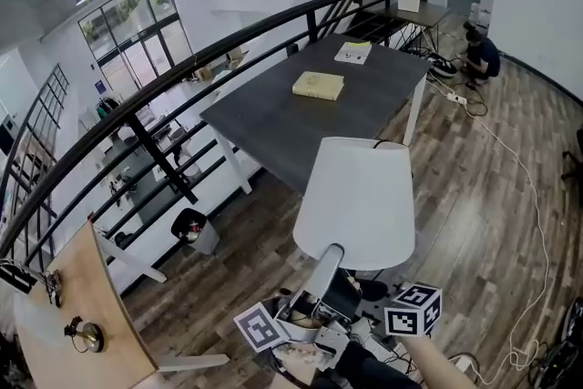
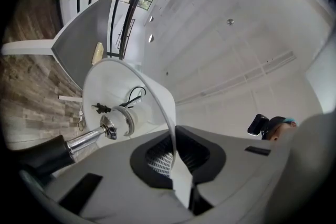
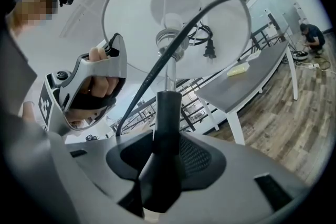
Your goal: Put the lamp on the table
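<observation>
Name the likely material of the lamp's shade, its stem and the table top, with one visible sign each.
Shade: probably thin white plastic or stiff fabric; smooth, matt, with a very thin rim.
Stem: polished metal, likely chromed; mirror-bright highlights.
Table top: dark grey and matt, perhaps laminate or painted wood; no grain visible.

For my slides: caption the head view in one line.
Left hand-held gripper and right hand-held gripper hold a white lamp above wood floor, short of the dark table.

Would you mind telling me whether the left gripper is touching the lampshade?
Touching. The left gripper view shows the thin white edge of the lampshade running down between the pads of the left gripper, and the jaws are closed on it with no gap.
</observation>
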A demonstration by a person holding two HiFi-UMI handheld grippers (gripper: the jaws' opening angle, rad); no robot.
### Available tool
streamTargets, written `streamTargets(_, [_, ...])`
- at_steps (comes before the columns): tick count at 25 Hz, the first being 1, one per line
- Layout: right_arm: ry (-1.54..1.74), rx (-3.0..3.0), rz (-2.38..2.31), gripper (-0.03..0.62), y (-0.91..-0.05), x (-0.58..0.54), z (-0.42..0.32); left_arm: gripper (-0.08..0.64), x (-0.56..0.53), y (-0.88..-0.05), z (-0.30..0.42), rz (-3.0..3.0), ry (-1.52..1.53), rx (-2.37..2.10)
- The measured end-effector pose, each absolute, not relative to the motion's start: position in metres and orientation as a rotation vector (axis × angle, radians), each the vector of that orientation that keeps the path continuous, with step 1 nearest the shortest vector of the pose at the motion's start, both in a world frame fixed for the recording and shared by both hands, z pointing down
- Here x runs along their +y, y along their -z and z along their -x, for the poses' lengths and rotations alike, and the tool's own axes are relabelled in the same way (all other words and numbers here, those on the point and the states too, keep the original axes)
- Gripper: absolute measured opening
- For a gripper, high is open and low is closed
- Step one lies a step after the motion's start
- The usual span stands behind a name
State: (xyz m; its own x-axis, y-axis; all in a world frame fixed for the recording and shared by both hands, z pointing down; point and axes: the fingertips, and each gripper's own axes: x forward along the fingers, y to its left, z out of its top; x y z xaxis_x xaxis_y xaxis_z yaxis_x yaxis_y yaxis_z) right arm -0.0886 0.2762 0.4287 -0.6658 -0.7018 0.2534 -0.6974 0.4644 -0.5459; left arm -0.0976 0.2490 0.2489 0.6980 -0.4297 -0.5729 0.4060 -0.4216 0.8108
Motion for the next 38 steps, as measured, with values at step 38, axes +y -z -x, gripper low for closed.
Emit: streamTargets(38, [0.97, 2.662, 1.287, 0.177, -0.439, 0.083, -0.033, 0.017, 0.059, -0.257, -0.024, -1.791, 0.931, 0.031])
